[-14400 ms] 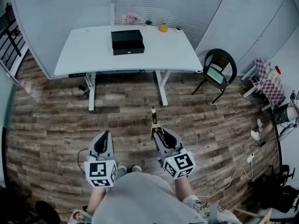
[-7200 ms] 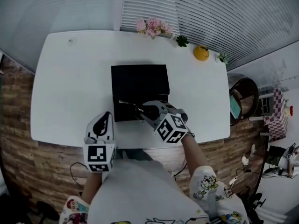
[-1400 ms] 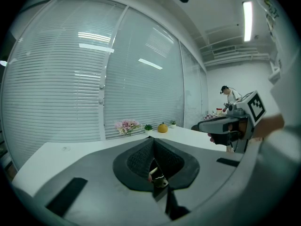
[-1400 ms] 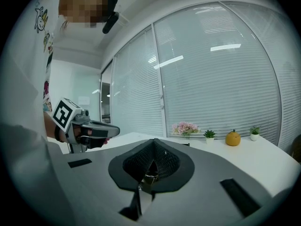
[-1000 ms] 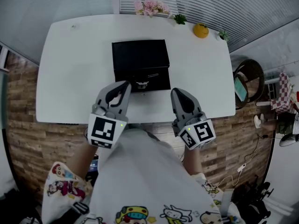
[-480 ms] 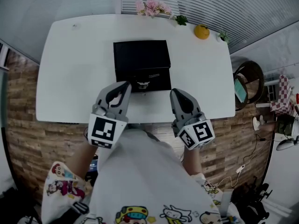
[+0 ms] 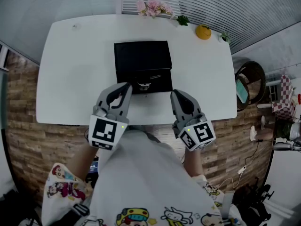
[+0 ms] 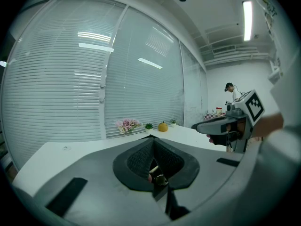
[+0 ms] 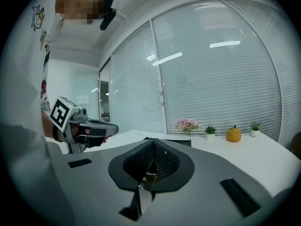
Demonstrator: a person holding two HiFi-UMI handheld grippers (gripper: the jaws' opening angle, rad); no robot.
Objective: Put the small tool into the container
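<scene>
A black box [image 7: 142,56], the container, stands closed in the middle of the white table [image 7: 70,69]. A small pale metal piece [image 7: 143,84] shows on its front face; I cannot tell whether it is the tool or a latch. My left gripper [image 7: 125,84] hovers just in front of the box's left corner, jaws together and empty. My right gripper [image 7: 175,93] hangs over the table's front edge, to the right of the box, also shut and empty. In the right gripper view the box's top edge [image 9: 182,141] peeks over the shut jaws.
Pink flowers [image 7: 153,6], a small plant [image 7: 182,19] and an orange fruit [image 7: 203,32] line the table's far edge by the blinds. A dark chair [image 7: 244,86] stands to the right of the table. The table's front edge runs just below both grippers.
</scene>
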